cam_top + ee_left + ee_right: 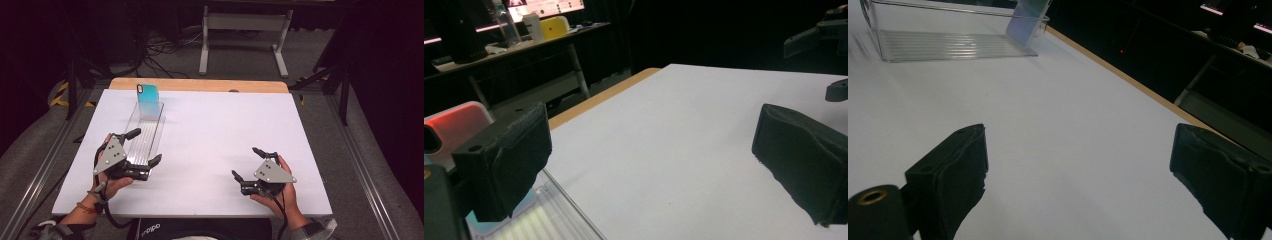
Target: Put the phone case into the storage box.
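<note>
Lying lengthwise away from the person, the clear tray (pixel 145 131) runs from the left gripper (pixel 145 148) toward the far edge of the white worktop (pixel 225 130), with a teal phone case (pixel 148 94) standing upright at its far end. The left gripper sits at the tray's near end with its jaws spread wide — one on either side of the near end, holding nothing. The right gripper (pixel 245 162) rests well apart on the right, jaws equally wide and empty, so the left hand is plainly the nearer one — the case lies straight ahead of it along the tray's long axis.
</note>
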`<state>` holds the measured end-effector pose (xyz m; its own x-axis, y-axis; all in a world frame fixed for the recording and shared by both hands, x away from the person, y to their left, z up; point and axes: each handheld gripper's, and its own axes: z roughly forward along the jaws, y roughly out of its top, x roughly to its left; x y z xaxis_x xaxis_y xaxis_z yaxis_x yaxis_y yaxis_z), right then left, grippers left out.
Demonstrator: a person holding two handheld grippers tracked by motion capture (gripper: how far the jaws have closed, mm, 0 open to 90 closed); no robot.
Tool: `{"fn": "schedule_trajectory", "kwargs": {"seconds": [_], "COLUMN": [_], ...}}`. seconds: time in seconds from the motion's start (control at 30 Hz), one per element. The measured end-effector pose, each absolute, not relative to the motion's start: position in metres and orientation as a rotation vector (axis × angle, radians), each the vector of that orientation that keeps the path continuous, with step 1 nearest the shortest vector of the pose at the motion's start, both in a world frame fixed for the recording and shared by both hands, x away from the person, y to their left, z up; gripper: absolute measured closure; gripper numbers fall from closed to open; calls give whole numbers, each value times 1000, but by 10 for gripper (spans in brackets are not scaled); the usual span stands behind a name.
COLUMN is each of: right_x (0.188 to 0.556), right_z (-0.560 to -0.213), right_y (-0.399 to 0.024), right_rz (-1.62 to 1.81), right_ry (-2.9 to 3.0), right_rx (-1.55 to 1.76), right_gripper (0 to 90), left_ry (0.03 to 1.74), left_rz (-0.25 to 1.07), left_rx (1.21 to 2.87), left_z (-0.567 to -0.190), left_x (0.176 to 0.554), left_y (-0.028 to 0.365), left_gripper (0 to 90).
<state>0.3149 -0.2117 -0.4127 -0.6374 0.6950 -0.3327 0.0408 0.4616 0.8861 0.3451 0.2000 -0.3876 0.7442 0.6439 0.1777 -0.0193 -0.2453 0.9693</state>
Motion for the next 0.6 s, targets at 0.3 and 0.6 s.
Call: {"fn": "schedule_trajectory", "kwargs": {"seconds": [0.3, 0.6], "right_x": [312, 307], "right_z": [-413, -414], "right_y": [-213, -217], "right_rz": [1191, 1184], "right_ry": [2015, 2007], "right_rx": [611, 628], "right_gripper": [93, 91], "left_ry": [486, 463], "left_rz": [660, 640], "left_rx": [1727, 1751], "left_z": [-392, -399], "left_x": [341, 342], "left_y": [194, 188], "left_gripper": [31, 33]}}
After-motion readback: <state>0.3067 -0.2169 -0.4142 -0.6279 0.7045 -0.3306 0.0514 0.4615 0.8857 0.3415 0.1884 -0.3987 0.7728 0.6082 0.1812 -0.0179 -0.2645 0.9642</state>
